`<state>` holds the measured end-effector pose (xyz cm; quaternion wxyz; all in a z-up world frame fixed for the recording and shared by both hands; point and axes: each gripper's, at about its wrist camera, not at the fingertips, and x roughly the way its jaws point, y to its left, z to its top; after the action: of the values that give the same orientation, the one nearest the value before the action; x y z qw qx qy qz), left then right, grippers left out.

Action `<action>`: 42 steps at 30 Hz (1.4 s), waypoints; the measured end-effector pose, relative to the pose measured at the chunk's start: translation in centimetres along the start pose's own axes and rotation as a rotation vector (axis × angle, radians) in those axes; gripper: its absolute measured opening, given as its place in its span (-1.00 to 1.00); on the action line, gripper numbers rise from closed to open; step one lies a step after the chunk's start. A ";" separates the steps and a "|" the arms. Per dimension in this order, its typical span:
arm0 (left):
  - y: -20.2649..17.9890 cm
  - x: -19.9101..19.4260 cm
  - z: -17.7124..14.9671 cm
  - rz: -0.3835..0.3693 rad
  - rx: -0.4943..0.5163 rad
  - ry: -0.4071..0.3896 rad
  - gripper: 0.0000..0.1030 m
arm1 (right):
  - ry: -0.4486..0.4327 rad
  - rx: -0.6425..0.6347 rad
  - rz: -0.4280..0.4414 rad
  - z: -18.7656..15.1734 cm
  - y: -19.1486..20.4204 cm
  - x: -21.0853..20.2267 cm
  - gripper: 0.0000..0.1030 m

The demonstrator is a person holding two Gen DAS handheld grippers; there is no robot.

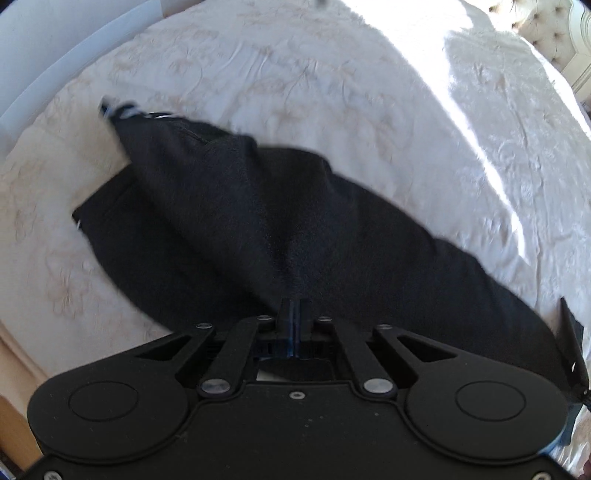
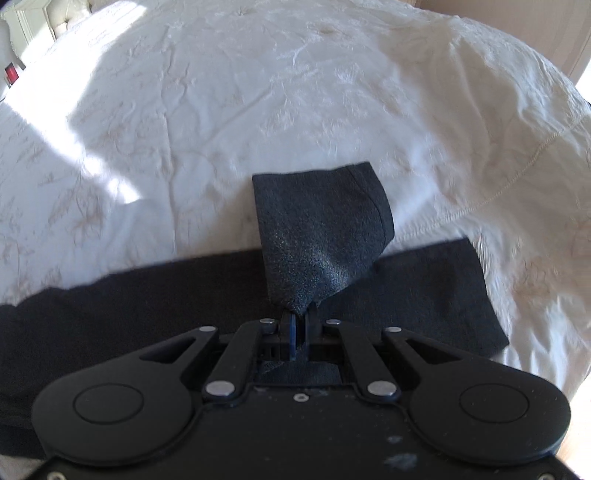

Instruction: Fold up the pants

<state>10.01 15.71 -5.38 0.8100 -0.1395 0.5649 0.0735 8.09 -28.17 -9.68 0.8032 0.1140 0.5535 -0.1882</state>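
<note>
Dark charcoal pants (image 1: 280, 221) lie across a white bed. In the left wrist view my left gripper (image 1: 294, 314) is shut on the pants near the waist end and lifts a fold of cloth; the waistband with its drawstring (image 1: 122, 110) hangs at the upper left. In the right wrist view my right gripper (image 2: 298, 314) is shut on a leg of the pants (image 2: 321, 236), holding its hemmed cuff (image 2: 373, 192) up above the other leg (image 2: 424, 291), which lies flat on the bed.
A white bedspread (image 1: 332, 92) with a faint floral pattern covers the bed (image 2: 221, 110), with bright sun patches. A tufted headboard (image 1: 550, 33) shows at the far right of the left view. A red object (image 2: 12, 74) sits at the far left of the right view.
</note>
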 end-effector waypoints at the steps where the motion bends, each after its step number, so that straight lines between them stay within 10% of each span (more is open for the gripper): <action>1: 0.1 0.1 -0.6 0.005 0.000 0.010 -0.97 | 0.007 0.001 0.004 -0.7 0.0 0.1 -0.93; 17: 0.8 1.2 -0.8 0.045 0.100 -0.007 -0.77 | 0.082 -0.080 -0.117 -4.2 0.4 3.1 -0.73; 27: -0.7 1.9 -0.9 0.031 0.162 0.014 -0.73 | -0.080 -0.227 -0.321 -4.0 3.6 1.1 -0.39; 42: 5.1 4.2 1.5 0.105 0.036 0.054 -0.68 | 0.052 -0.037 -0.131 -3.9 -0.1 2.9 -0.84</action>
<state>11.41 20.90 -9.55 0.7920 -0.0969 0.5942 0.1017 5.68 -27.26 -13.75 0.7763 0.0675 0.5841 -0.2272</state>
